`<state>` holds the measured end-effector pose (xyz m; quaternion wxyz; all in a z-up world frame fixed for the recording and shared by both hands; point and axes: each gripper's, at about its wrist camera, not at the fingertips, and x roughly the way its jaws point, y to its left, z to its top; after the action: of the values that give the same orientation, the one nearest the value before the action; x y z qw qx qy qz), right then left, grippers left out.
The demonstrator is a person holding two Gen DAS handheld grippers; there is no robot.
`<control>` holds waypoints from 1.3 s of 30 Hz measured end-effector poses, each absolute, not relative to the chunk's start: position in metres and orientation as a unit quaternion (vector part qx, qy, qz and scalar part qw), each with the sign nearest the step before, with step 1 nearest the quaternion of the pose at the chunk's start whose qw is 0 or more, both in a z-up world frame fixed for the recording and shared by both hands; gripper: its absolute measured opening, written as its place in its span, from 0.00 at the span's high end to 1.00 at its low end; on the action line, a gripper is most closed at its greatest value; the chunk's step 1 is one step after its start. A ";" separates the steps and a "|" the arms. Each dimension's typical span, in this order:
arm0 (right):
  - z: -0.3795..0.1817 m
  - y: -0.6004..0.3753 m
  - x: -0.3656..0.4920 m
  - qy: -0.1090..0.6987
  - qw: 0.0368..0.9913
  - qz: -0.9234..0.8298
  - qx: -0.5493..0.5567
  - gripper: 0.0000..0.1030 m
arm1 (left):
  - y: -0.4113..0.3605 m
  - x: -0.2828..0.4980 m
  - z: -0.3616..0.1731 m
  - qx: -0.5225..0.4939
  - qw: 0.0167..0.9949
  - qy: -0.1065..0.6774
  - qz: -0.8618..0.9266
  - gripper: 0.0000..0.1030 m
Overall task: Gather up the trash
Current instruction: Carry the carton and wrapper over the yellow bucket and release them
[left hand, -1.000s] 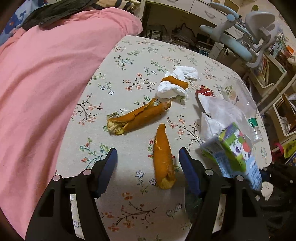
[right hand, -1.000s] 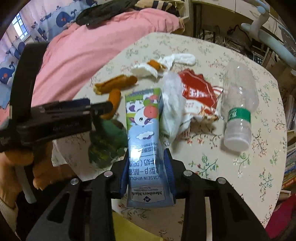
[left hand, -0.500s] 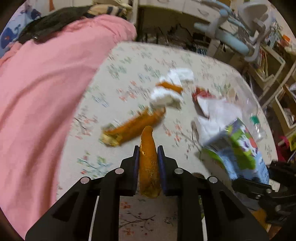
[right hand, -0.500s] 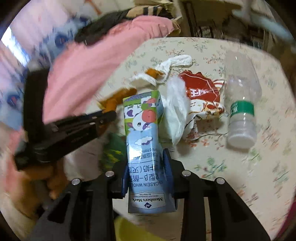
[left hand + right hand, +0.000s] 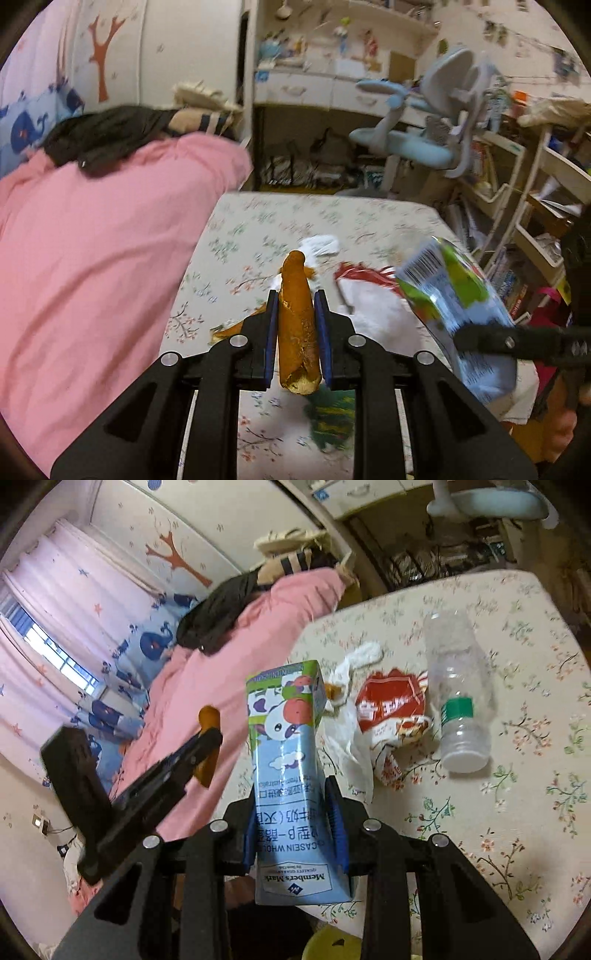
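Trash in hand: left tongs (image 5: 295,325) pinch an orange peel (image 5: 297,328) — long axis running forward along the fingers, tip outward, lifted above the counter (image 5: 369,218). Right tongs (image 5: 295,825) clamp a milk carton (image 5: 291,771), lengthwise, print upside down. Remaining on the floral counter: plastic bottle (image 5: 458,694) lying near the right edge, red wrapper (image 5: 391,701) beside it — pink bedding (image 5: 92,258) borders the left edge.

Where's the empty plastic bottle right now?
In the right wrist view, the plastic bottle lies on its side on the floral table, right of the red wrapper, untouched by either tool.
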<state>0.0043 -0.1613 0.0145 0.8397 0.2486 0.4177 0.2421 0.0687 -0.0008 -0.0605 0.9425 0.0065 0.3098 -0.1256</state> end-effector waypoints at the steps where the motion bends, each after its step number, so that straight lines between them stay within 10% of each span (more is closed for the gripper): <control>1: 0.018 -0.161 0.000 0.411 0.843 0.240 0.249 0.68 | -0.002 0.063 -0.058 0.006 0.943 0.305 -0.130 0.82; 39: -0.056 -0.118 -0.154 0.505 0.821 0.202 0.171 0.68 | -0.015 -0.094 -0.068 -0.006 0.936 0.305 -0.177 0.82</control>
<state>-0.1543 -0.1185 -0.0560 0.8215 0.1713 0.5049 0.2022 -0.0944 -0.0155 -0.0682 0.9359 -0.0063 0.3046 -0.1769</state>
